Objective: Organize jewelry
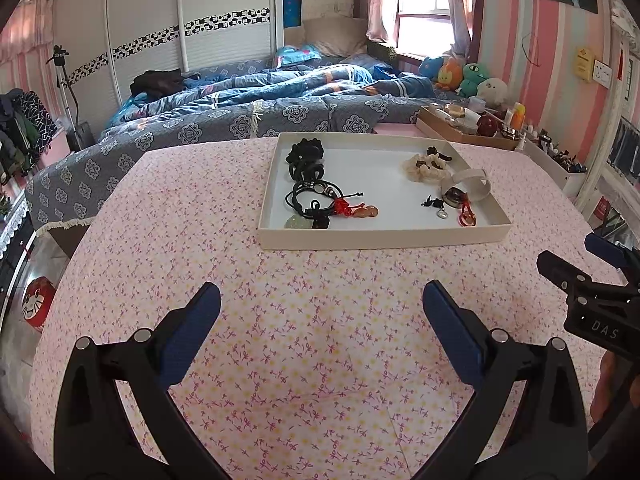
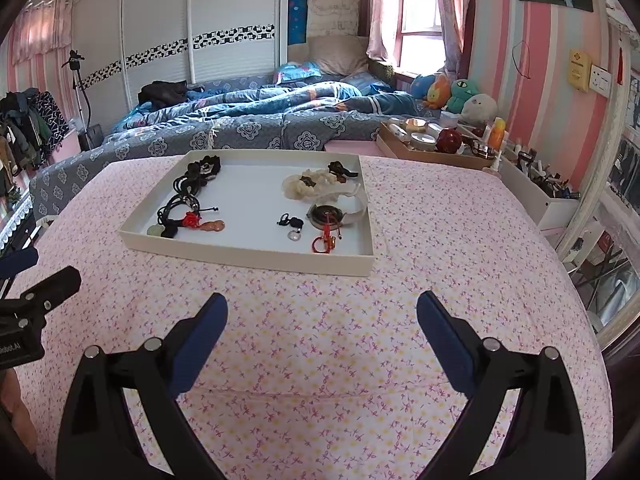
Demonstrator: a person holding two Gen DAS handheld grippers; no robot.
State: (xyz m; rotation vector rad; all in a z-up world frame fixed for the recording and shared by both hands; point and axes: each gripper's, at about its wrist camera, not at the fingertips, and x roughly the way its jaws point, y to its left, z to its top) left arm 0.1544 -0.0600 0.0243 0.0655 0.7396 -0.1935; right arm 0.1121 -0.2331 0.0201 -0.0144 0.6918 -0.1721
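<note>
Jewelry lay scattered in a shallow white tray (image 1: 384,240) on the floral-clothed surface (image 1: 304,340), while nearest the cameras the left tool (image 1: 320,308) and right tool (image 2: 322,312) hovered short of the tray, each spread wide and empty. Within the tray, tangled black cords (image 1: 314,196) with a red knot (image 1: 348,207) lay left; a small pendant (image 2: 295,234), a red charm (image 2: 324,243) and a white band (image 2: 352,210) lay right. Judged risk: pinching one cord could drag its tangled neighbours along or tip the light tray.
</note>
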